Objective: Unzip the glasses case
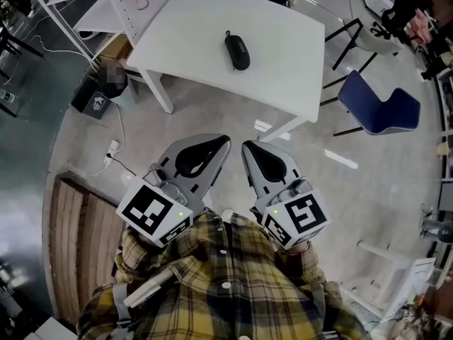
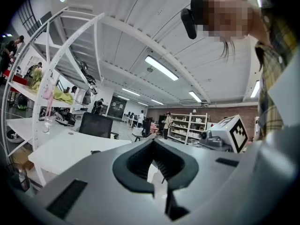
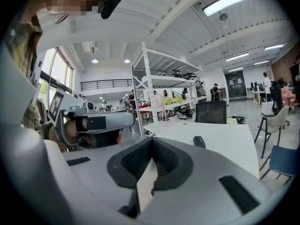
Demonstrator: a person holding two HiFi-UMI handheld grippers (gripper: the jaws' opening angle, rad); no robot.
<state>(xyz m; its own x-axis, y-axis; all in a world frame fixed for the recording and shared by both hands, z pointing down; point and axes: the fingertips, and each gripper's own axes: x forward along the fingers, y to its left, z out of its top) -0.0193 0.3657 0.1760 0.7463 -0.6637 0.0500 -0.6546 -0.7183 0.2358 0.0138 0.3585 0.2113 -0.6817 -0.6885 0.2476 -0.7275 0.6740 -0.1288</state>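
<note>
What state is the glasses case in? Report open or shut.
Shut: the glasses case lies as one closed black oblong, no gap showing.

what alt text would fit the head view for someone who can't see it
Seen from above, a black glasses case lies on a white table, untouched. Nearer the camera, the left gripper and right gripper hang side by side over the floor, short of the table, fingers closed and empty.

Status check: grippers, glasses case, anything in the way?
Left gripper and right gripper both shut, empty, short of the table. Glasses case lies on it, untouched, zip state unreadable. Nothing between.
</note>
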